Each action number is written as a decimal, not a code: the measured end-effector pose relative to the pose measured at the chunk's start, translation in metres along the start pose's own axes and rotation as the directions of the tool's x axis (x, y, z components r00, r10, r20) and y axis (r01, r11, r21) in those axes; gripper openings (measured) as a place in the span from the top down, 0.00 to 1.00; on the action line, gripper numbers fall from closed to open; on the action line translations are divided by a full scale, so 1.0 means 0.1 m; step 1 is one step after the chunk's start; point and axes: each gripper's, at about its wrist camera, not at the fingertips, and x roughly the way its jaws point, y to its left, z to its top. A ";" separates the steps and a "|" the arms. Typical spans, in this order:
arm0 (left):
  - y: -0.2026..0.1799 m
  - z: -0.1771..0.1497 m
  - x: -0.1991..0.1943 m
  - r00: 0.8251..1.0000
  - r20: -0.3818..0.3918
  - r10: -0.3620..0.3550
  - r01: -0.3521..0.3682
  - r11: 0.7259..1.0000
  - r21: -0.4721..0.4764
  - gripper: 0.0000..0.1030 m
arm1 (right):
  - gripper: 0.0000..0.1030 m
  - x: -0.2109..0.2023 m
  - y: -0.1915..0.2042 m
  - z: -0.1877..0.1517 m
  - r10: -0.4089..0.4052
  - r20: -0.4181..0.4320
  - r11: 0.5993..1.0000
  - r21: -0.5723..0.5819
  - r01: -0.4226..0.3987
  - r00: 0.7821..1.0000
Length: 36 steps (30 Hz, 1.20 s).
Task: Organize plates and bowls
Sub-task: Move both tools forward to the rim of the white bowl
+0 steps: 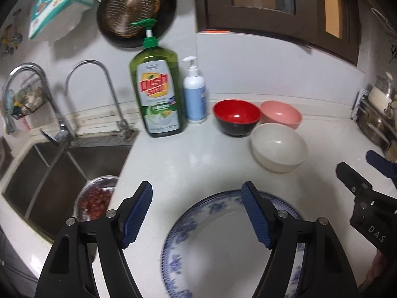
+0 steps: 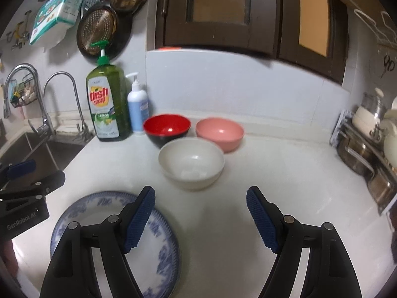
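A blue-patterned white plate [image 1: 223,243] lies on the white counter [image 1: 188,164] near the front; it also shows in the right wrist view [image 2: 99,213]. Behind it stand a red-and-black bowl [image 1: 237,116], a pink bowl [image 1: 281,115] and a white bowl [image 1: 279,147]; the right wrist view shows the red bowl [image 2: 167,128], the pink bowl [image 2: 219,132] and the white bowl [image 2: 191,162]. My left gripper [image 1: 197,217] is open and empty above the plate's left part. My right gripper [image 2: 201,219] is open and empty, right of the plate.
A green dish soap bottle [image 1: 157,92] and a white pump bottle [image 1: 194,94] stand at the back by the wall. A steel sink [image 1: 49,173] with a bowl of red food [image 1: 95,200] is at the left. Pots on a rack [image 2: 367,149] stand at the right.
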 end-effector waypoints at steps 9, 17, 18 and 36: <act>-0.28 0.46 0.33 0.996 -0.055 -0.074 0.077 0.995 0.065 0.19 | 0.25 0.31 -0.25 0.29 0.000 -0.074 1.000 0.029 0.002 0.997; -0.51 0.78 0.79 0.979 -0.149 -0.139 0.157 0.981 0.117 0.20 | 0.26 0.73 -0.48 0.59 0.037 -0.139 0.999 0.042 -0.032 0.990; -0.54 0.82 0.86 0.976 -0.166 -0.142 0.163 0.979 0.120 0.23 | 0.26 0.79 -0.49 0.63 0.042 -0.154 0.999 0.035 -0.036 0.987; -0.87 0.95 1.86 0.888 -0.427 -0.167 0.235 0.965 0.112 0.53 | 0.59 2.05 -0.79 0.59 0.195 -0.537 0.967 0.246 -0.069 0.821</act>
